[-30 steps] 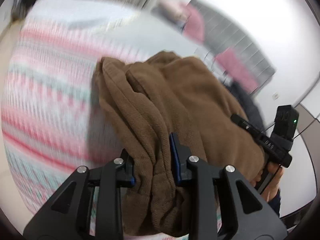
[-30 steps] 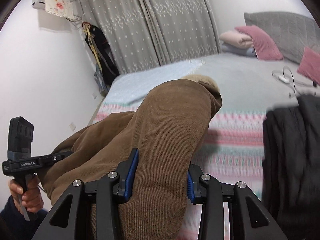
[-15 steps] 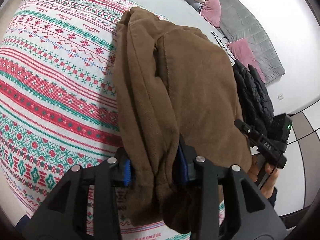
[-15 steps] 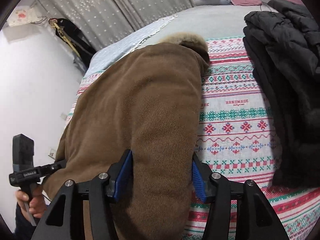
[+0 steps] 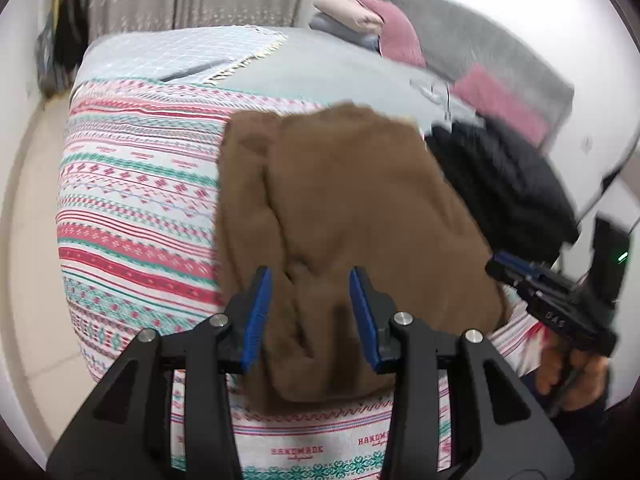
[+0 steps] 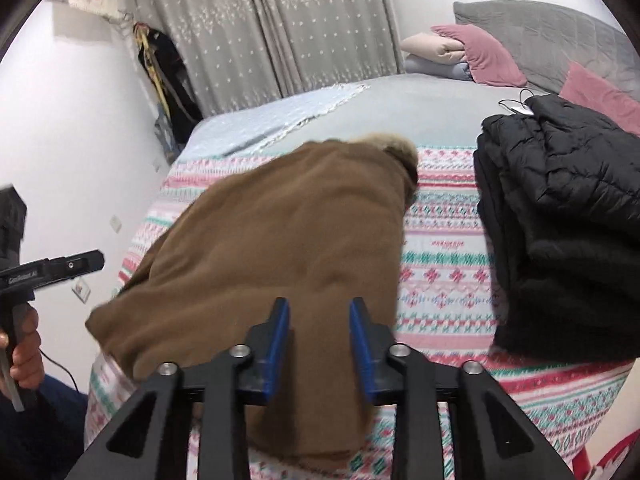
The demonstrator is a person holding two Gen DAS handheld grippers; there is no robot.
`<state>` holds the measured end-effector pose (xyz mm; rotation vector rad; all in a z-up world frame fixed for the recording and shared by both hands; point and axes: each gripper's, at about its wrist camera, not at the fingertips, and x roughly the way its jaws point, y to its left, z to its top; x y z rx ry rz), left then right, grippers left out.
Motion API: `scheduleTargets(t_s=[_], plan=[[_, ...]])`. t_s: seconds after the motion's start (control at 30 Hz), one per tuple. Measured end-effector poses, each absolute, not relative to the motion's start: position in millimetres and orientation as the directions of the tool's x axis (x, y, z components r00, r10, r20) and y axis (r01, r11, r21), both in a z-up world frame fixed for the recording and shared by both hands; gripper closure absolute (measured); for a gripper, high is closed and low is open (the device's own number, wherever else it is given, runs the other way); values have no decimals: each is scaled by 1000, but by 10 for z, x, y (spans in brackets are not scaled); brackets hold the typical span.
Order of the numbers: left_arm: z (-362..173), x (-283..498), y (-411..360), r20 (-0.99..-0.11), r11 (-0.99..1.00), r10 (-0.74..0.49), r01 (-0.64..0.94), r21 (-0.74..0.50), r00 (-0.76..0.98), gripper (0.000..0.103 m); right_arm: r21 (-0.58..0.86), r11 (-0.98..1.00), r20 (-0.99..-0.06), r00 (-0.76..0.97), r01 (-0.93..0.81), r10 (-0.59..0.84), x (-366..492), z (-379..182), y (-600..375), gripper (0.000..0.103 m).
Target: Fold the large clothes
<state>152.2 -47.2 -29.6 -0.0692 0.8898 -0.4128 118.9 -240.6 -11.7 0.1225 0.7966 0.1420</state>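
Observation:
A folded brown coat (image 5: pixel 352 208) with a fur collar (image 6: pixel 396 148) lies flat on the patterned bedspread (image 5: pixel 132 208). My left gripper (image 5: pixel 310 304) is open just above the coat's near edge, with nothing between the blue pads. My right gripper (image 6: pixel 318 328) is open too, over the coat's (image 6: pixel 280 248) near edge and empty. Each gripper shows in the other's view, the right one (image 5: pixel 560 304) at the coat's right side and the left one (image 6: pixel 48 270) at its left side.
A folded black puffer jacket (image 6: pixel 560 220) lies on the bed right of the coat. Pink and grey pillows (image 6: pixel 492 52) and a cable lie at the head of the bed. Curtains (image 6: pixel 280 28) and a white wall stand beyond the bed.
Both grippers held the coat up, laid it down folded on the bedspread, then opened and let go. They have pulled back a little toward me.

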Motion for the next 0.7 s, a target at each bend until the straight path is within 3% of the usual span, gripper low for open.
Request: scheduleTargets(t_s=[0.13, 0.37, 0.57, 0.7], plan=[[-455, 1491, -647, -768, 942, -299, 305, -142, 566, 62, 47, 996, -708, 701, -70, 83, 1060, -210, -2167, 80], [-662, 1432, -763, -795, 964, -177, 265, -22, 580, 61, 30, 999, -733, 678, -42, 50, 1051, -404, -2105, 80], [-774, 1517, -653, -820, 966, -223, 235, -112, 527, 60, 17, 1000, -728, 686, -9, 19, 1057, -576, -2082, 80], [-757, 1455, -676, -806, 965, -214, 248, -86, 552, 59, 2, 1000, -725, 689, -4, 4, 1039, -564, -2063, 80]])
